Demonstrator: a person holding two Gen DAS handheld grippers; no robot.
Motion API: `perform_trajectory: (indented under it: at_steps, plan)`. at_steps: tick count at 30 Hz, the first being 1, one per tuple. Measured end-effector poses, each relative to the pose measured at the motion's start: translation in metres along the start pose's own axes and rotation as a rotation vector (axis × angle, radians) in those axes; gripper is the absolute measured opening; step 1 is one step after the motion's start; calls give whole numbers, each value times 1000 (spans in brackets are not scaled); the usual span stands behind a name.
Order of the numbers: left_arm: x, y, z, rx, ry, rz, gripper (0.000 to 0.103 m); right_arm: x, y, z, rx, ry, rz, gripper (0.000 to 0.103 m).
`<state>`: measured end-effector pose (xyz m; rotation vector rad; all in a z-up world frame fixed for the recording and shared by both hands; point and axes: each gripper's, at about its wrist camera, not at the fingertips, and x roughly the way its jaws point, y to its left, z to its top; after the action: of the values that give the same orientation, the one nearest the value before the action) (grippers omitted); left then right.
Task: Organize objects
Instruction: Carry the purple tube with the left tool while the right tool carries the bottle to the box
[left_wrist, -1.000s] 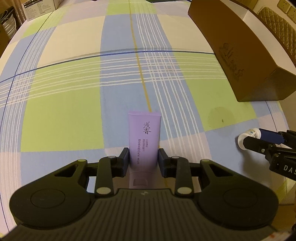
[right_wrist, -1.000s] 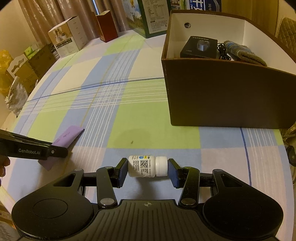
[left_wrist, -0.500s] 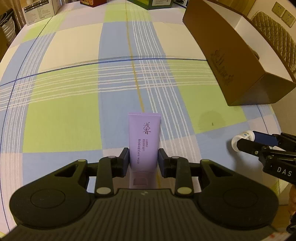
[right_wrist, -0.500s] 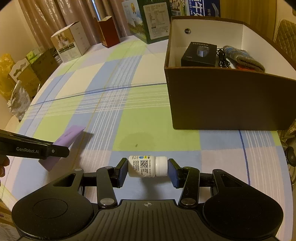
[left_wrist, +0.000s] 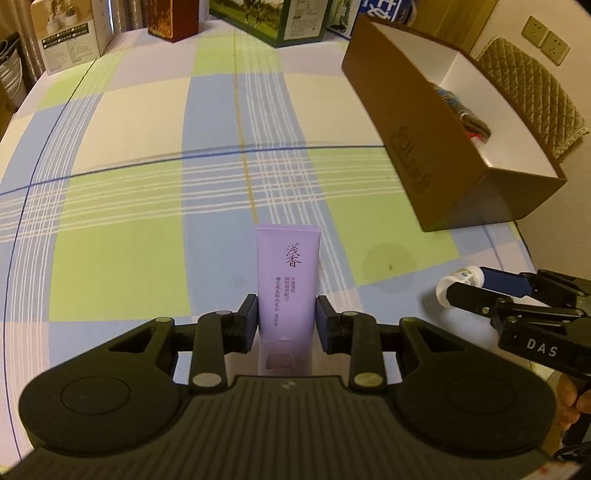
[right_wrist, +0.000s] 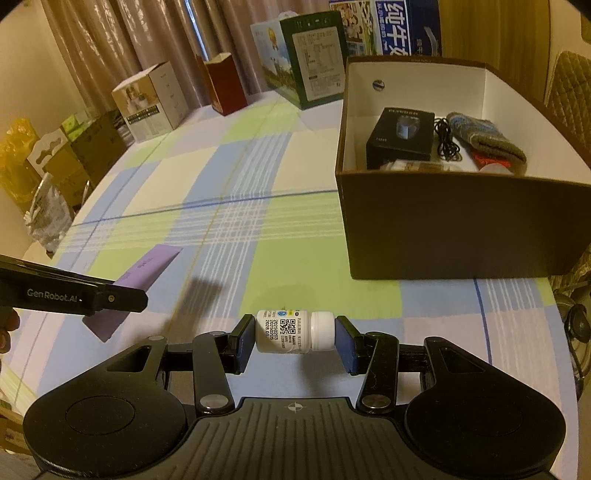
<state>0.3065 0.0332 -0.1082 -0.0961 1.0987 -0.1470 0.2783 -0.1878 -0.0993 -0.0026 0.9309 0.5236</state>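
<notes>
My left gripper (left_wrist: 287, 314) is shut on a purple tube (left_wrist: 287, 273) with dark characters, held above the checked tablecloth. From the right wrist view the same purple tube (right_wrist: 147, 271) sticks out past the left gripper's fingers (right_wrist: 110, 297). My right gripper (right_wrist: 295, 332) is shut on a small white pill bottle (right_wrist: 291, 331), gripped end to end, cap to the right. That white bottle (left_wrist: 460, 282) shows at the lower right of the left wrist view. A brown open box (right_wrist: 461, 229) with white inside stands ahead to the right.
The box (left_wrist: 424, 155) holds a black carton (right_wrist: 400, 134), a black cable (right_wrist: 447, 142) and a knitted item (right_wrist: 484, 142). Cartons (right_wrist: 151, 101) and a green bag (right_wrist: 314, 59) line the far table edge. A quilted chair back (left_wrist: 535, 96) stands behind the box.
The left gripper has risen with the purple tube, so the box and far cartons show more. The right gripper has tilted up slightly with the bottle, showing more inside the box.
</notes>
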Motion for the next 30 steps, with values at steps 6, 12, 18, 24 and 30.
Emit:
perform_trajectory:
  at_steps: [6,12,18,24,30]
  plan:
    - [-11,-11,6,25,-28,-18,28,-12,0,6,-4,-31,12,44]
    - [-22,-22,13,45,-58,-38,28,-23,-2,13,-8,-62,20,44]
    - [-29,-37,21,65,-81,-52,28,-38,-7,21,-1,-102,28,44]
    - [-32,-58,30,111,-100,-74,28,-52,-16,29,7,-142,23,44]
    - [-31,-83,39,152,-114,-100,28,-67,-30,36,8,-173,15,44]
